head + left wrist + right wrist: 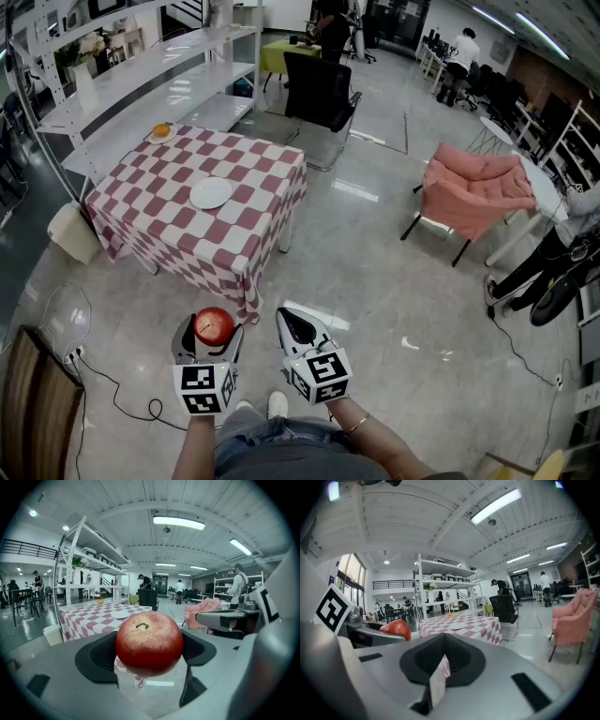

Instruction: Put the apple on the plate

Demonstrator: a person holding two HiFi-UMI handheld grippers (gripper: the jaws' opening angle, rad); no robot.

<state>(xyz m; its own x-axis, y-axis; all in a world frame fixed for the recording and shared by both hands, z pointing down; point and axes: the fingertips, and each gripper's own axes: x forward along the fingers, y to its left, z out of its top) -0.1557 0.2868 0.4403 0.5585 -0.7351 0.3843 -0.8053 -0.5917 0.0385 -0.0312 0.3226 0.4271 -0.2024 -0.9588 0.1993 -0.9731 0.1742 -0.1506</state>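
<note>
Apple point(214, 325), location? (K)
Clamped in the left gripper point(210, 339), jaws spread wide around its sides, stem up, held over the floor short of the table point(246, 246) (M)
Right gripper point(296, 330)? (K)
Jaws narrowed together with nothing in them; it sits just beside the left (M)
Plate point(211, 193)? (K)
White, bare, near the middle of the checked cloth, well apart from the apple. An orange point(161, 130) sits at the far corner (M)
Step in hand? (K)
Carry, I judge: pick-up done, placing not yet begun. Next move calls for closing on the near table edge, reaching over it, lowering the apple level onto the plate's centre, then releasing gently so it does not roll (M)
</note>
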